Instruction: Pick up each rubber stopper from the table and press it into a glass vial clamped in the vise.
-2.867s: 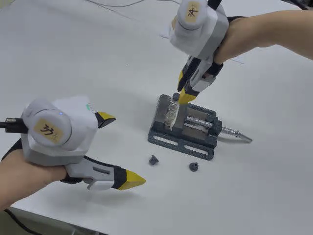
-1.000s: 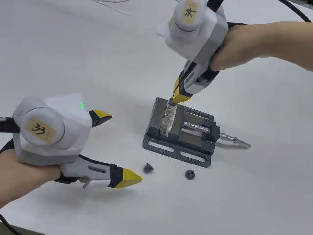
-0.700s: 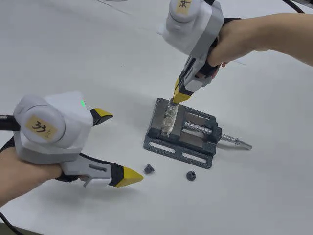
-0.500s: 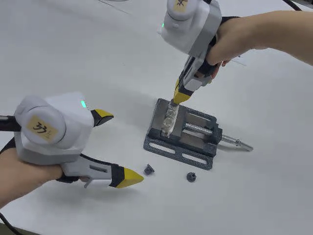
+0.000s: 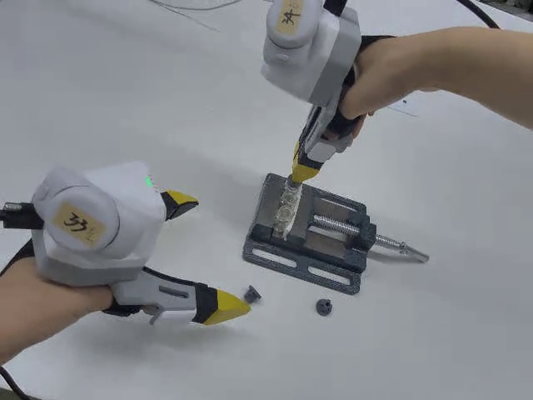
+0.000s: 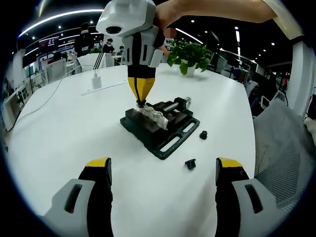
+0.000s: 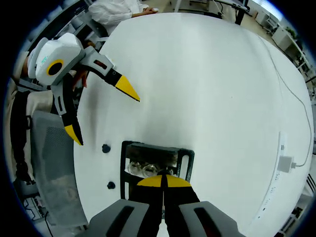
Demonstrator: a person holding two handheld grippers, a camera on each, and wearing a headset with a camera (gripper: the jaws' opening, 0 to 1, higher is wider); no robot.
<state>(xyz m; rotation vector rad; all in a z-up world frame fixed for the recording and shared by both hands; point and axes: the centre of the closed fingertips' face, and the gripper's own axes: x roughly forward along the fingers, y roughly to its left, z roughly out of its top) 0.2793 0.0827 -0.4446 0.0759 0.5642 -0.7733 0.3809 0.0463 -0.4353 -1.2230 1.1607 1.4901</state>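
Looks somewhere mid-task, nowhere near done. Counting two loose ones yet to go in: one rubber stopper (image 5: pixel 251 293) lying on the counter (image 5: pixel 125 100) just ahead of the near tip of the left gripper (image 5: pixel 204 254), and a second stopper (image 5: pixel 324 307) further out past that, both in front of the vise (image 5: pixel 346 237) and apart from it. Can make out a cluster of glass vials (image 5: pixel 287 208) clamped in the vise, but can't tell how many there are or which are already plugged, way too small and glinty. Guessing at least two more pick-and-press rounds after the one in hand. On to the jaws: spread wide on the left gripper, nothing between them, touching nothing, hovering over the counter with the vise straight ahead between the two tips in the left gripper view. Closed right up on the right gripper (image 5: pixel 300 173), yellow tips together, pointing down onto the mouth of a vial directly beneath. Seems to be a small dark bit (image 6: pixel 141 104) right under that tip in the left gripper view, probably a stopper getting pushed home, but can't say for sure. Reads more like pressing with closed tips than pinching anything.
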